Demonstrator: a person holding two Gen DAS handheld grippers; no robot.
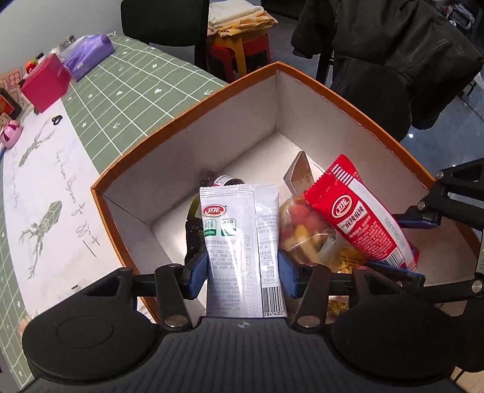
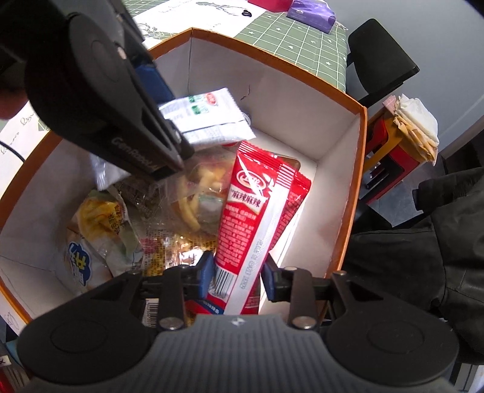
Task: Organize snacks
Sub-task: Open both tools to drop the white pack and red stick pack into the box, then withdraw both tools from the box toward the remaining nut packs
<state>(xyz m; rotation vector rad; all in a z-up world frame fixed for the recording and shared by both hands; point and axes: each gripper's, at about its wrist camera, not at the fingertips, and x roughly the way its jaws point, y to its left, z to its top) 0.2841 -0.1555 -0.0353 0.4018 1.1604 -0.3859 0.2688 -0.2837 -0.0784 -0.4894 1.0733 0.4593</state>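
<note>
An orange-rimmed box [image 1: 211,145] with white walls sits below both grippers. A white snack packet [image 1: 242,229] stands lengthwise between the blue pads of my left gripper [image 1: 243,272]. It lies flat and unbuckled, and the pads sit at its edges without squeezing. A red snack packet [image 2: 251,211] stands between the pads of my right gripper [image 2: 239,276], with a thin gap at its right edge. Both packets hang inside the box [image 2: 332,181], over a clear bag of coloured sweets [image 1: 302,229] and yellow snack bags [image 2: 99,214]. The left gripper's finger [image 2: 163,133] crosses the right wrist view.
The box stands on a table with a green grid mat [image 1: 121,90]. A red carton [image 1: 45,81], a purple pouch [image 1: 87,54] and small items lie at its far end. A red stool with folded cloth [image 1: 239,18] and a dark jacket [image 1: 393,60] are beyond.
</note>
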